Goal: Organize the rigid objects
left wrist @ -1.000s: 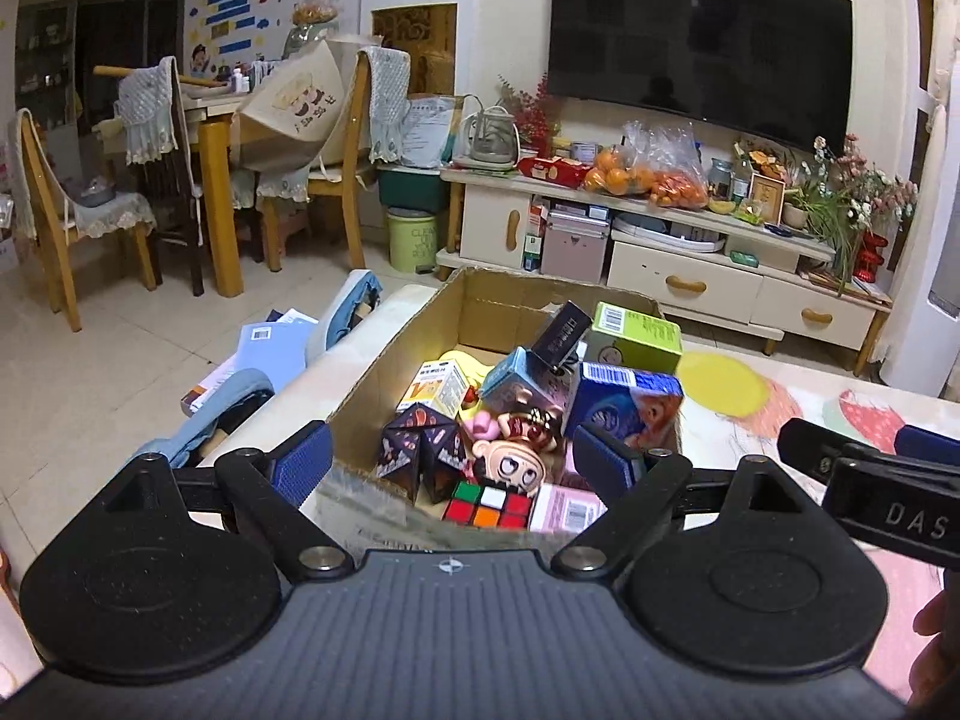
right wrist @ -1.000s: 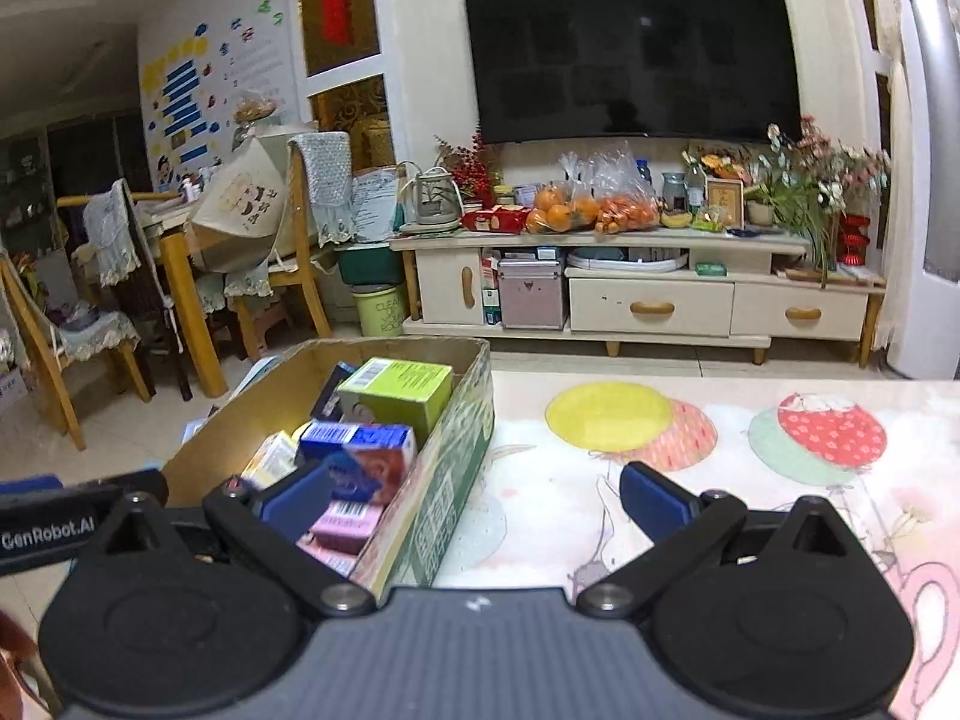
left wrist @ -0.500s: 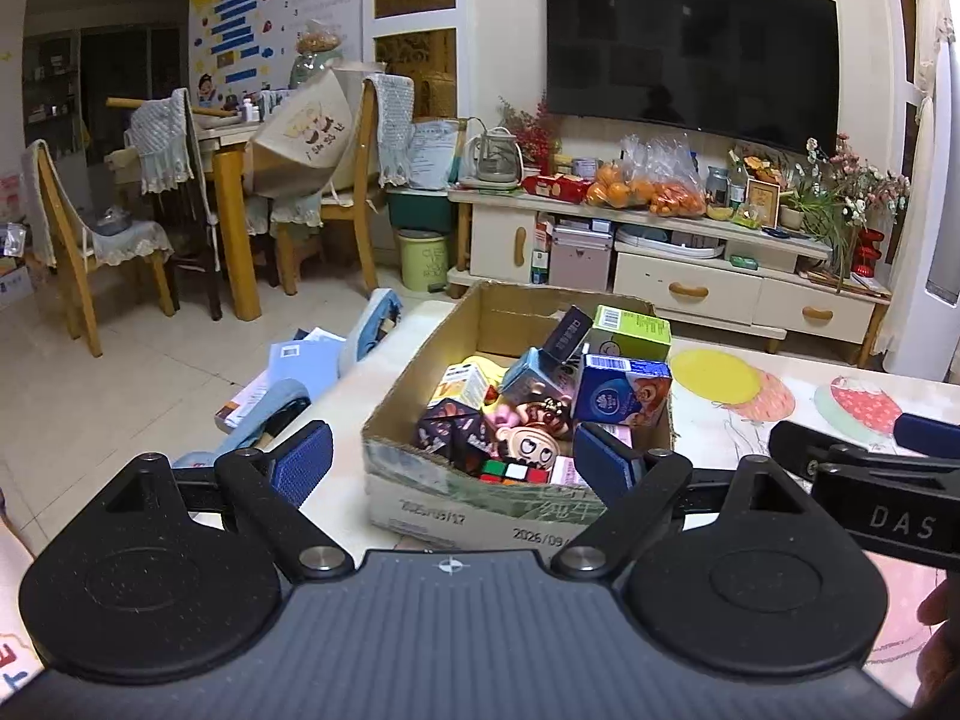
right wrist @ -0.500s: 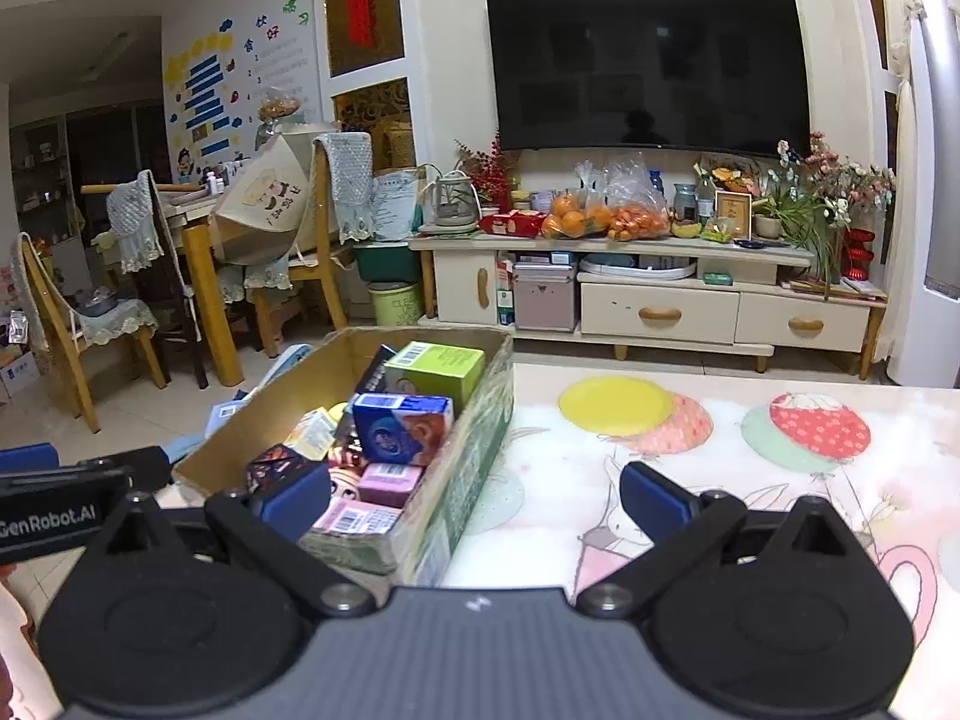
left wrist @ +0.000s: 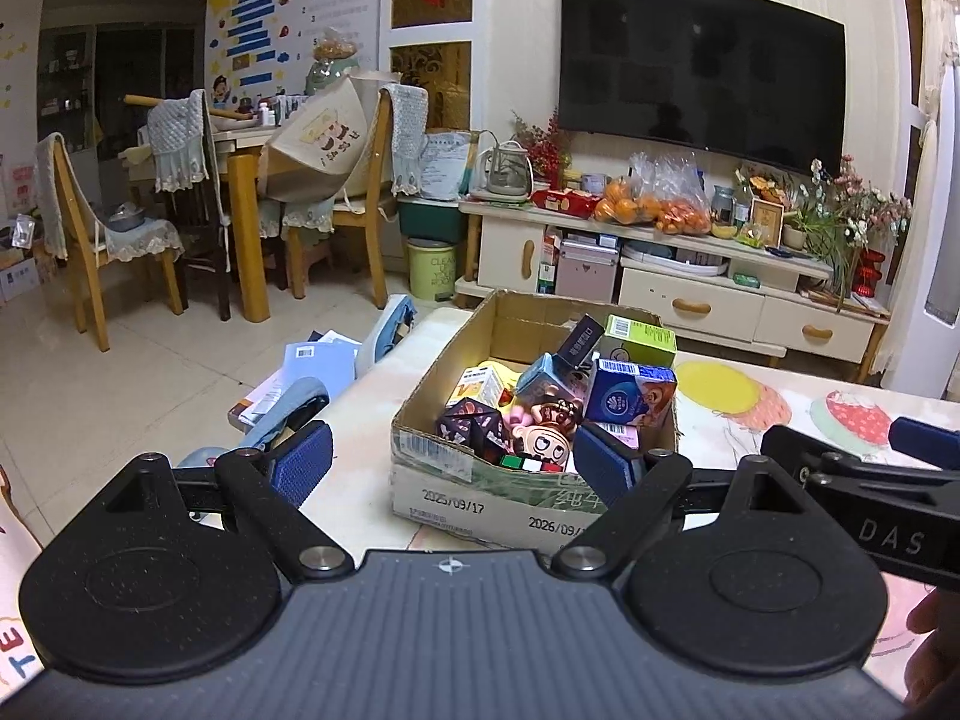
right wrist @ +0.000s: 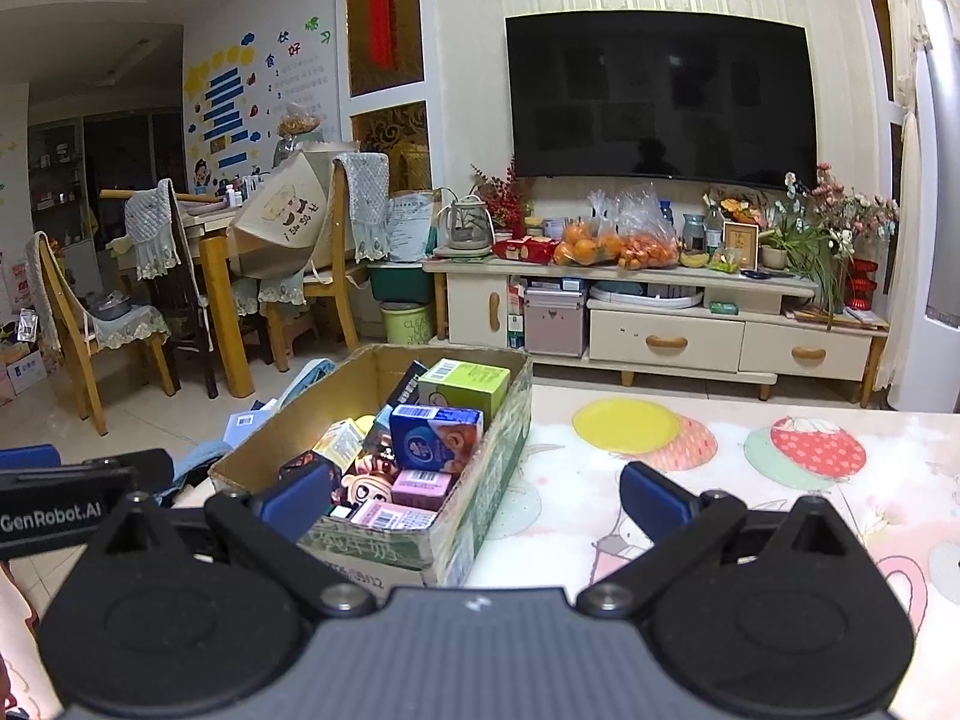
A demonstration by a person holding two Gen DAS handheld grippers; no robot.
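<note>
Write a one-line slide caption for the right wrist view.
Open right hand-held gripper faces a cardboard box packed with small cartons and toys.

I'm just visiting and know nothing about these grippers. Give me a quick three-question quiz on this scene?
1. True or false: the left gripper is holding something.
2. Which sits highest in the box? A) green carton B) pink carton C) doll
3. Fill in: the box stands on the ___.

Key: 1 false, both the left and the right gripper are open and empty. 2 A. 3 table.
</note>
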